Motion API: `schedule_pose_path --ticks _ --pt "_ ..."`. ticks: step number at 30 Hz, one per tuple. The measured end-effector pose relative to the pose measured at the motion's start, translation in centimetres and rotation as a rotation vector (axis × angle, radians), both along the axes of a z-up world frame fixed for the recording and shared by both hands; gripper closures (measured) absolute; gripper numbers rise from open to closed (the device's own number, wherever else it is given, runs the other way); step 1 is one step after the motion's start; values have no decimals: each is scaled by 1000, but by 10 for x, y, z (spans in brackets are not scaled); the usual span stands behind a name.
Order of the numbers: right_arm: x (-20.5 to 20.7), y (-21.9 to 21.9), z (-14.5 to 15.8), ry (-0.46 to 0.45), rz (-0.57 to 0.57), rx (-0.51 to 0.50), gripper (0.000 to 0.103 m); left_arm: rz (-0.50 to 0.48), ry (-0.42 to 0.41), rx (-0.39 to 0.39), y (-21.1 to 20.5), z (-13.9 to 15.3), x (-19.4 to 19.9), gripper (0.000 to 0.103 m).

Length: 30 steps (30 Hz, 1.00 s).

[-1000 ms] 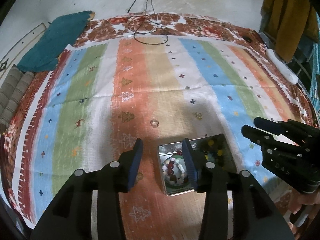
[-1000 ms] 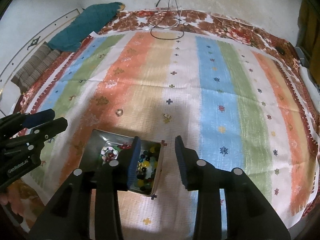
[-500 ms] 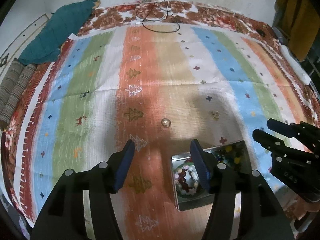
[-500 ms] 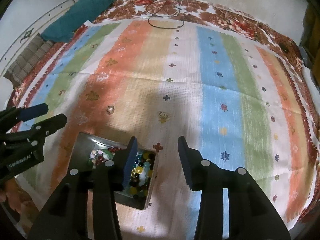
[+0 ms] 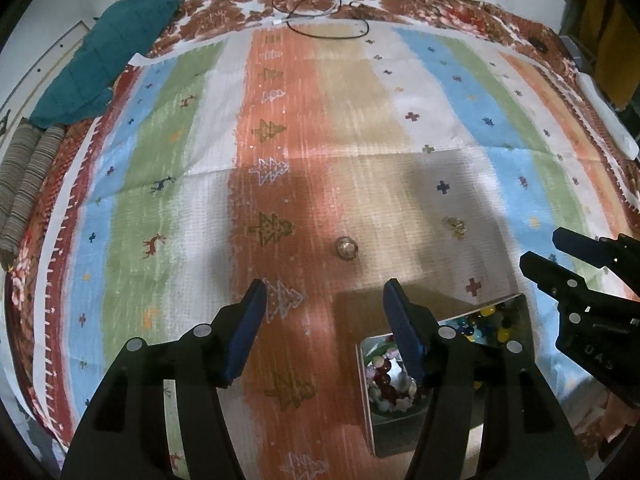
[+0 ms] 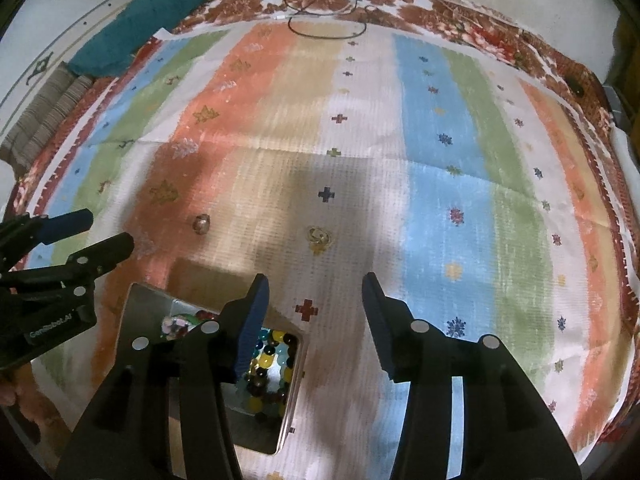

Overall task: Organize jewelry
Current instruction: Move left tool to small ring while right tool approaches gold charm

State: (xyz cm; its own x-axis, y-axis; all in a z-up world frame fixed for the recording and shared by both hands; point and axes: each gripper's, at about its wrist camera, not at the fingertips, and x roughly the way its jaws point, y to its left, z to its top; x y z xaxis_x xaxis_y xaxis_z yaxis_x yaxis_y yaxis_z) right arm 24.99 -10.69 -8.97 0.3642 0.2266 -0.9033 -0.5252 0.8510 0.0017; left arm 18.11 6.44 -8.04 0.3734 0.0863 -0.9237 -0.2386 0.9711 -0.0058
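A metal tin [image 5: 374, 436] [image 6: 138, 304] lies on the striped cloth and holds a red-and-white bead bracelet [image 5: 386, 376] and many coloured beads [image 6: 268, 364]. A small ring [image 5: 346, 247] [image 6: 201, 223] lies loose on the orange stripe beyond the tin. A small gold piece [image 5: 455, 224] [image 6: 319, 236] lies loose on the pale stripe. My left gripper [image 5: 324, 316] is open and empty, above the cloth just short of the ring. My right gripper [image 6: 316, 308] is open and empty, short of the gold piece, beside the tin.
The striped cloth [image 5: 344, 128] covers a bed. A teal towel [image 5: 108, 52] lies at the far left corner. A black cable [image 5: 328, 20] loops at the far edge. A white object [image 5: 608, 120] lies along the right edge.
Both grippers have drawn back and up from the tin. The left one has opened wider and shifted left, off the tin. The right one has opened wider.
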Motion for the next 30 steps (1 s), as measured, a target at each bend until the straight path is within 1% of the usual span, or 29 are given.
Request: schedule_pose_path --ticks 12,21,30 --pt "17 9 -17 51 4 -19 55 -5 55 -13 3 -19 18 42" --pt "33 15 -30 83 -1 -31 55 -11 80 -16 6 -30 28 42" --pt "49 22 -52 137 -6 -53 55 -30 109 -35 5 -43 44 42"
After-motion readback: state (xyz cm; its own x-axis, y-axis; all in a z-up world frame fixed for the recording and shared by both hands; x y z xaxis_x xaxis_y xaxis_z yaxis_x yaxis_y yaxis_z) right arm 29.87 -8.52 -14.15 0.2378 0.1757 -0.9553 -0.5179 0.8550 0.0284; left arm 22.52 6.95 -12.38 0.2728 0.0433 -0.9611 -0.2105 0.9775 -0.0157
